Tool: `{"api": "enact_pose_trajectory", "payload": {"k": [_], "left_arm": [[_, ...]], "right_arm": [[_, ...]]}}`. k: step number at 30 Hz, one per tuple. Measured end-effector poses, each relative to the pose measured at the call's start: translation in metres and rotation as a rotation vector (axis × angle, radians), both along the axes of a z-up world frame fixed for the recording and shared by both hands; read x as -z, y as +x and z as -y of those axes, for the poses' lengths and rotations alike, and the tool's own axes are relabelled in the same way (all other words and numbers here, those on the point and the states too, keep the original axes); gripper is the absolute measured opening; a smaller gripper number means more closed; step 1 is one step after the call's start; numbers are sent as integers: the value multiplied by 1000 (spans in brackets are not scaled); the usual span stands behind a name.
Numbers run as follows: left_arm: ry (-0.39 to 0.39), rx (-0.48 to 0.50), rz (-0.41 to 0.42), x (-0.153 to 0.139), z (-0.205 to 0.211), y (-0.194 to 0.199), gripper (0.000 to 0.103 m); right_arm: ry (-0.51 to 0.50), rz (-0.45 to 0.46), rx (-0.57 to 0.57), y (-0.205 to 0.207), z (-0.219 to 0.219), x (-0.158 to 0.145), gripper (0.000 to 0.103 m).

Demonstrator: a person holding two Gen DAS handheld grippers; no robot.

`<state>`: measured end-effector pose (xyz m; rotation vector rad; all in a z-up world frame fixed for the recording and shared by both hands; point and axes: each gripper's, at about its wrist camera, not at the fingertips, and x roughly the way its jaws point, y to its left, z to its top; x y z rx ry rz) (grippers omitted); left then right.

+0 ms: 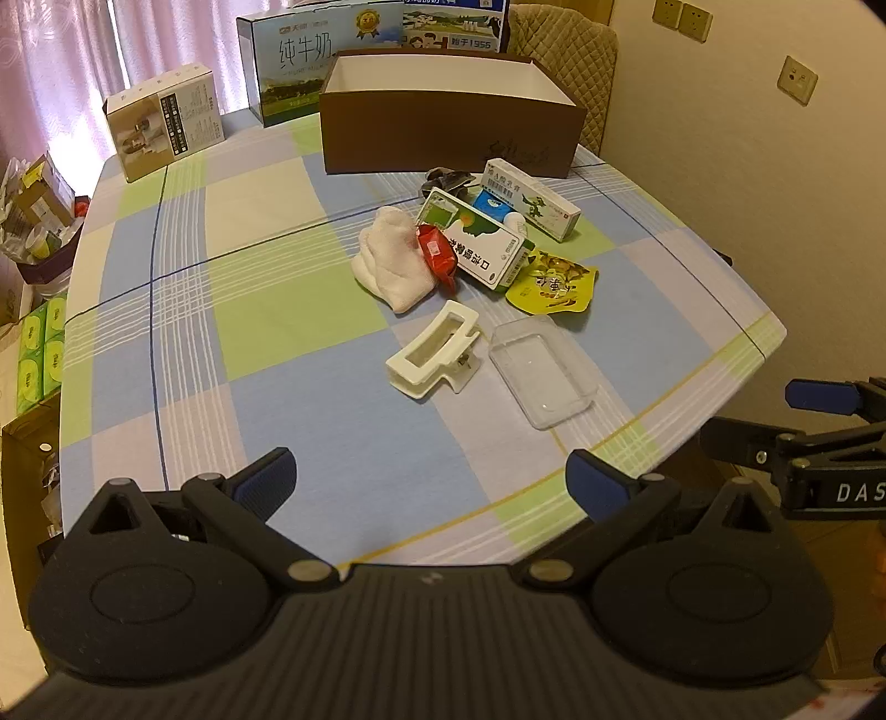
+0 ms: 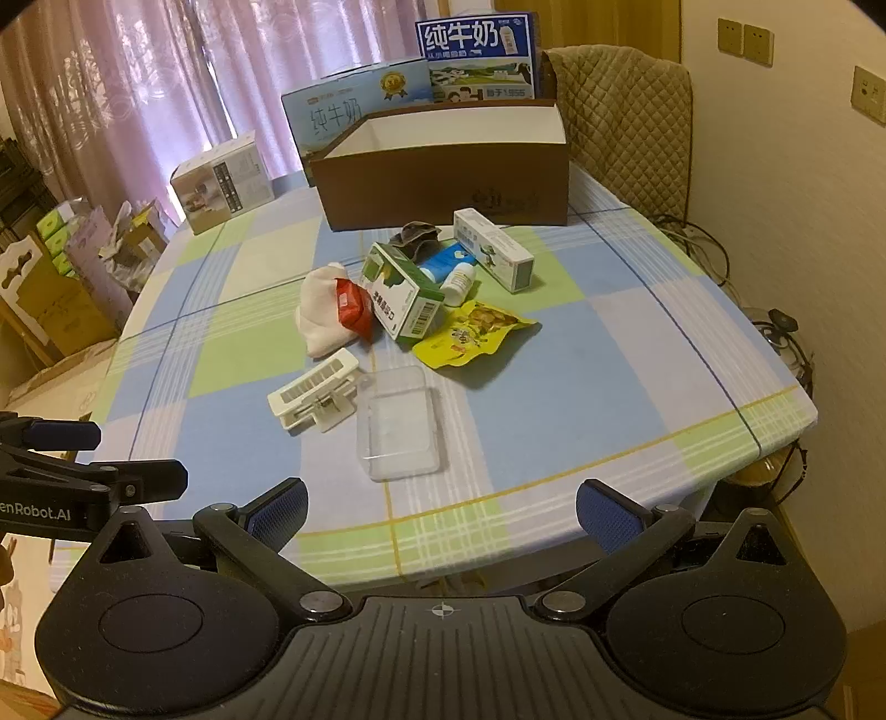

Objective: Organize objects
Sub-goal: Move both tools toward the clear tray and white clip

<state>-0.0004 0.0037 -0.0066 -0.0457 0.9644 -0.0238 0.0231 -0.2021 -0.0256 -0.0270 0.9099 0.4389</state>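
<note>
Hidden and cut-off things around the open brown cardboard box (image 2: 443, 183)

In front of the brown box, a dark crumpled cloth (image 2: 414, 234) lies mostly behind the green-and-white medicine carton (image 2: 407, 291), so its kind cannot be told; the blue-and-white tube (image 2: 443, 263) and small white bottle (image 2: 459, 282) beside it show only in part. Behind the box, the tall blue milk carton (image 2: 476, 52) loses its lower half to the box wall, and its top is cut by the edge in the left view. The box floor is hidden. The left gripper (image 2: 83, 459) is cut off at the frame's left edge, its far finger out of sight.
</note>
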Motion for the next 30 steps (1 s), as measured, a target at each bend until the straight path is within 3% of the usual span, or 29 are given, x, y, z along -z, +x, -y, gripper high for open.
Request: {"api": "enact_pose_trajectory", "payload": {"k": [30], "left_arm": [[-1, -3, -3, 2, -6, -2, 102]], "right_arm": [[-8, 4, -16, -5, -11, -3, 101]]}}
